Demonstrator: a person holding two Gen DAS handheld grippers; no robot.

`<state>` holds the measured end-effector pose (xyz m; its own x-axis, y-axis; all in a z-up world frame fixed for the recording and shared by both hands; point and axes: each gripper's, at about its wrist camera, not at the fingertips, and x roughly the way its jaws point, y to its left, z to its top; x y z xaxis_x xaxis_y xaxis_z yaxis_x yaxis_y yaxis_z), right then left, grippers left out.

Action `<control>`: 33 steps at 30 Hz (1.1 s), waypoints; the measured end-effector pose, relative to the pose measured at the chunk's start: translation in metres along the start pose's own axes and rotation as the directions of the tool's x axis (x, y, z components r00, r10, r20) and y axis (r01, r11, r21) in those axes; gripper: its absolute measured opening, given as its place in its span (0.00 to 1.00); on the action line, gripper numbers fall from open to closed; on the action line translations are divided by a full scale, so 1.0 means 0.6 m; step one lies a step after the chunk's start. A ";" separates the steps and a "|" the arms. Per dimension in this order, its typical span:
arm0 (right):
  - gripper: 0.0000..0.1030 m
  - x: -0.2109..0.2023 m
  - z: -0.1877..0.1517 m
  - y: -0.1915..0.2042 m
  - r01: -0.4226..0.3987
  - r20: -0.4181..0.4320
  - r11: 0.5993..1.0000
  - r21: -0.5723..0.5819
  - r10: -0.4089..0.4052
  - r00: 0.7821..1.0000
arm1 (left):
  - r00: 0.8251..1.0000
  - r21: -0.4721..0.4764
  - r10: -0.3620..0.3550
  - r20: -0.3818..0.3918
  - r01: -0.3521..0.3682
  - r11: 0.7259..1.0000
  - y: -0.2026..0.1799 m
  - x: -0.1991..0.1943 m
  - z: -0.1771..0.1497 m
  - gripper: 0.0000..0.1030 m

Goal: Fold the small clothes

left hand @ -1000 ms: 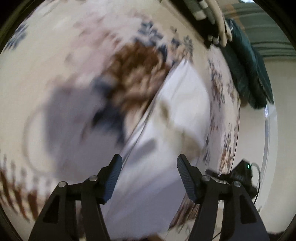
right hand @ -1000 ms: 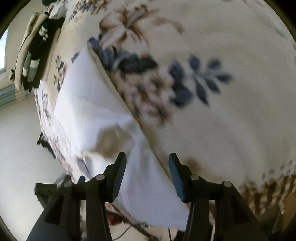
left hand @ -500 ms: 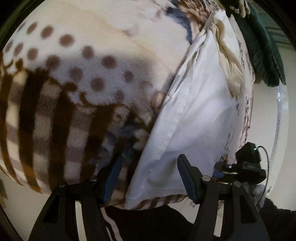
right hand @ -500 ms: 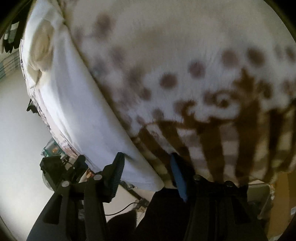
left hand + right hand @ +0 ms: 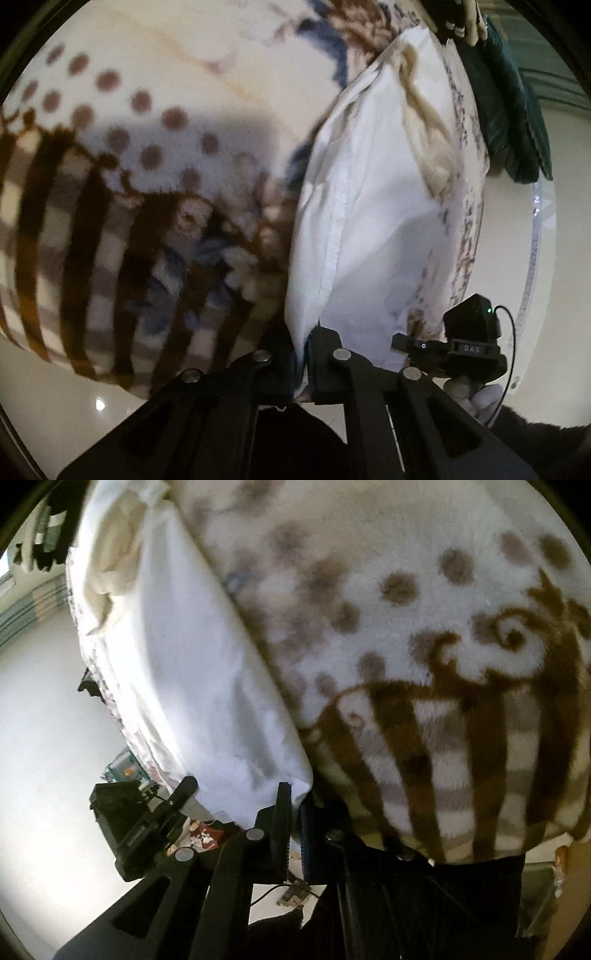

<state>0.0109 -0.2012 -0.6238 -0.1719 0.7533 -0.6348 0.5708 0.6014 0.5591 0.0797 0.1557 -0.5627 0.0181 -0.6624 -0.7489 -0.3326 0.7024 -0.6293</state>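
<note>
Smooth matt white cloth garment [image 5: 376,229] lies on a fuzzy plush patterned blanket [image 5: 147,184].

I can make out only one marking: pale letters reading "DAS" on the black device [image 5: 471,341] at near right; nothing else is legible.

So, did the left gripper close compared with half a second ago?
Yes. The left gripper stood wide open then; now its jaws have come together on the near corner of the white garment, which lies on the patterned blanket.
</note>
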 end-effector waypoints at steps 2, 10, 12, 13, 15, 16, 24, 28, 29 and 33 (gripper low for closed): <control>0.04 -0.016 -0.010 0.007 -0.030 0.009 0.999 -0.009 0.030 0.999 | 1.000 -0.006 -0.026 0.006 0.026 1.000 -0.011 -0.020 0.005 0.03; 0.03 -0.110 0.009 0.114 -0.183 0.130 0.981 -0.071 0.191 0.973 | 0.973 0.045 -0.192 0.128 0.187 0.981 -0.129 -0.088 0.091 0.03; 0.03 -0.135 0.033 0.142 -0.232 0.161 0.969 -0.080 0.242 0.957 | 0.958 0.059 -0.240 0.159 0.233 0.971 -0.158 -0.096 0.135 0.03; 0.03 -0.146 0.047 0.158 -0.251 0.179 0.964 -0.083 0.262 0.948 | 0.950 0.072 -0.255 0.181 0.245 0.967 -0.176 -0.096 0.164 0.03; 0.03 -0.166 0.080 0.182 -0.283 0.204 0.955 -0.094 0.297 0.933 | 0.938 0.098 -0.282 0.202 0.268 0.959 -0.200 -0.088 0.209 0.03; 0.03 -0.172 0.096 0.193 -0.292 0.220 0.952 -0.093 0.306 0.926 | 0.934 0.105 -0.288 0.211 0.271 0.957 -0.205 -0.085 0.229 0.03; 0.05 -0.217 0.284 0.222 -0.413 0.357 0.910 0.031 0.376 0.855 | 0.910 0.044 -0.324 0.259 0.324 0.945 -0.215 -0.030 0.398 0.58; 0.21 -0.213 0.355 0.235 -0.510 0.371 0.857 0.078 0.450 0.812 | 0.881 0.010 -0.358 0.310 0.374 0.927 -0.203 -0.046 0.431 0.62; 0.28 -0.221 0.363 0.241 -0.511 0.389 0.857 0.069 0.449 0.805 | 0.879 0.008 -0.351 0.322 0.369 0.930 -0.199 -0.052 0.434 0.63; 0.42 -0.246 0.371 0.258 -0.409 0.424 0.913 0.005 0.368 0.827 | 0.908 0.037 -0.251 0.337 0.253 0.967 -0.190 -0.069 0.429 0.63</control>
<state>0.3034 -0.2785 -0.5621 0.4086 0.7317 -0.5456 0.5956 0.2392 0.7668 0.3595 0.1702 -0.5137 0.4173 -0.6897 -0.5918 -0.2817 0.5209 -0.8058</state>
